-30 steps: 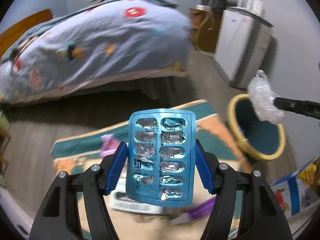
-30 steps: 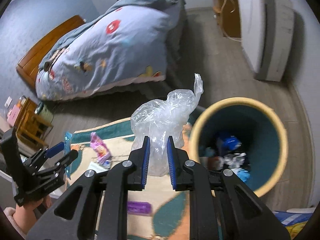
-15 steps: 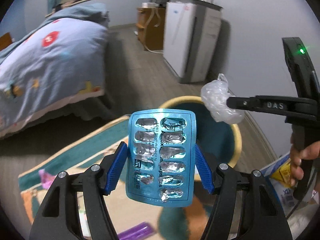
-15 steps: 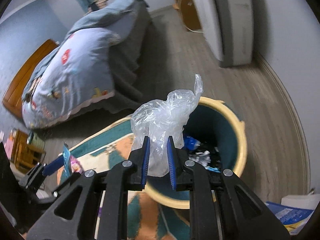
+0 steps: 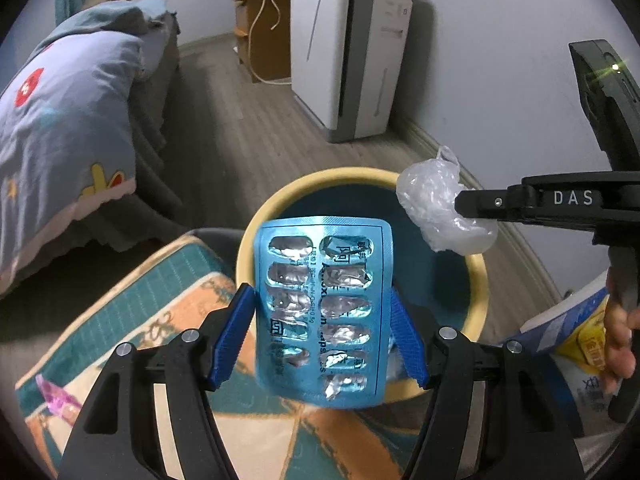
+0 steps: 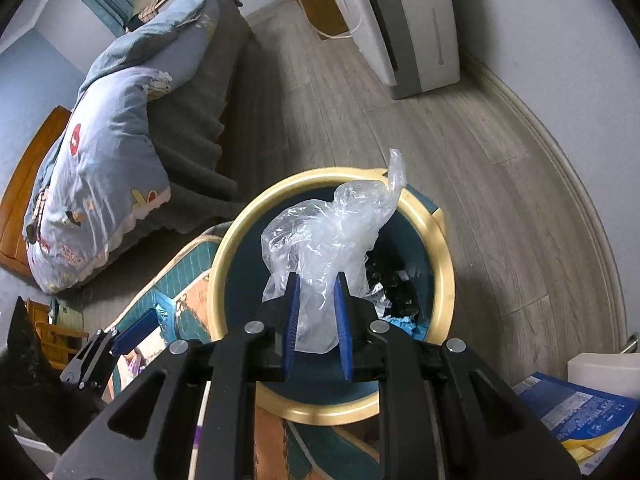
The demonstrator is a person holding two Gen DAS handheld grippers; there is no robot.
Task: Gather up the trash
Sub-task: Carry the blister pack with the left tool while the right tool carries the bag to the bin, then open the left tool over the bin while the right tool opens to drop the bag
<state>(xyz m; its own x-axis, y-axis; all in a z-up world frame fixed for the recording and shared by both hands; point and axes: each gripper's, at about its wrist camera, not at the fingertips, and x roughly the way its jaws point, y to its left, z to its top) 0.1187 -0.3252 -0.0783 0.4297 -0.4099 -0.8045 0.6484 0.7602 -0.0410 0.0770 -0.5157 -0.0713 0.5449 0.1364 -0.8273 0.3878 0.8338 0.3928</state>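
My left gripper (image 5: 322, 330) has its jaws set wide, the blue pads pressed against the 2 long edges of a blue blister pack (image 5: 322, 312) that stands upright between them, its foil pockets crushed and empty. My right gripper (image 6: 316, 314) is nearly closed, pinching a crumpled clear plastic bag (image 6: 332, 240) whose bulk billows above the pads. Both loads hang over the open mouth of the yellow-rimmed bin (image 6: 444, 276), which sits on the floor at the corner of a patterned rug (image 5: 168, 292); dark scraps and something blue lie in the bottom. From the left camera I see the right gripper (image 5: 460, 204) reaching in from the side, with a hand (image 5: 618, 344) on its grip.
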